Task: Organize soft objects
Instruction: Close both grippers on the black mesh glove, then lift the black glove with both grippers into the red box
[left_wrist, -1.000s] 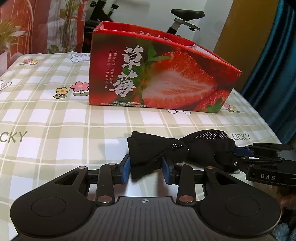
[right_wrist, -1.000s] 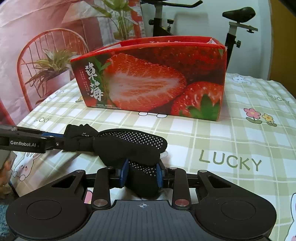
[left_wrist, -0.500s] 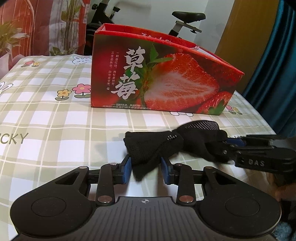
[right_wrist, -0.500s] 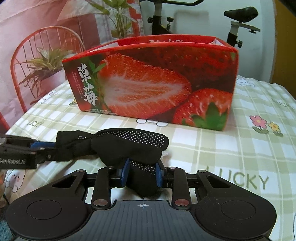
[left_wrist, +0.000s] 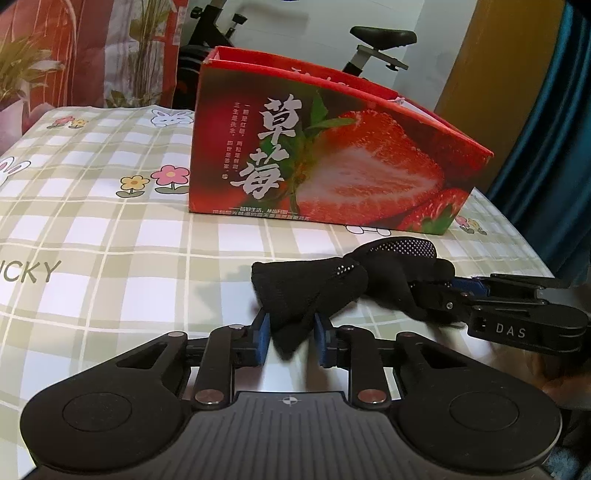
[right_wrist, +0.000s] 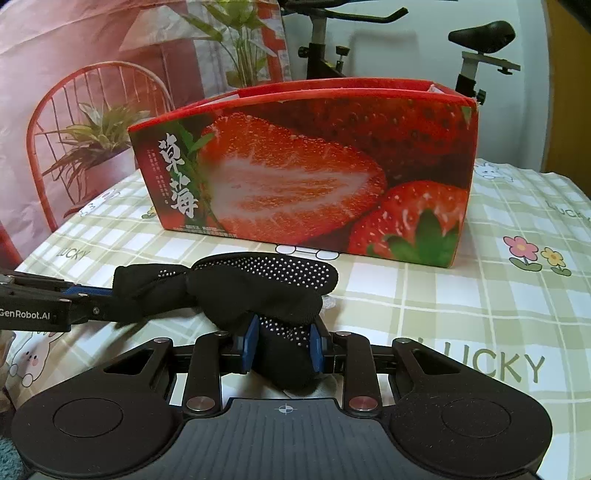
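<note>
A black sock (left_wrist: 314, 288) with white grip dots hangs stretched between my two grippers, just above the checked tablecloth (left_wrist: 110, 240). The left gripper (left_wrist: 290, 325) is closing its jaws on the plain cuff end, and the blue pads touch the fabric on both sides. The right gripper (right_wrist: 282, 343) is shut on the dotted end of the sock (right_wrist: 258, 284). Each gripper also shows in the other's view: the right gripper (left_wrist: 443, 291) comes in from the right, the left gripper (right_wrist: 107, 295) from the left. Behind the sock stands the open red strawberry box (left_wrist: 332, 158).
The strawberry box (right_wrist: 295, 166) takes up the middle of the table, a short way beyond the sock. A red wire chair (right_wrist: 55, 129) with a plant stands off the left edge. An exercise bike (right_wrist: 476, 48) is behind the box, and a blue curtain (left_wrist: 554, 147) hangs at the right.
The left jaws have narrowed onto the sock's cuff end. The sock is pulled a bit more taut between the grippers, and both views sit slightly closer to the box.
</note>
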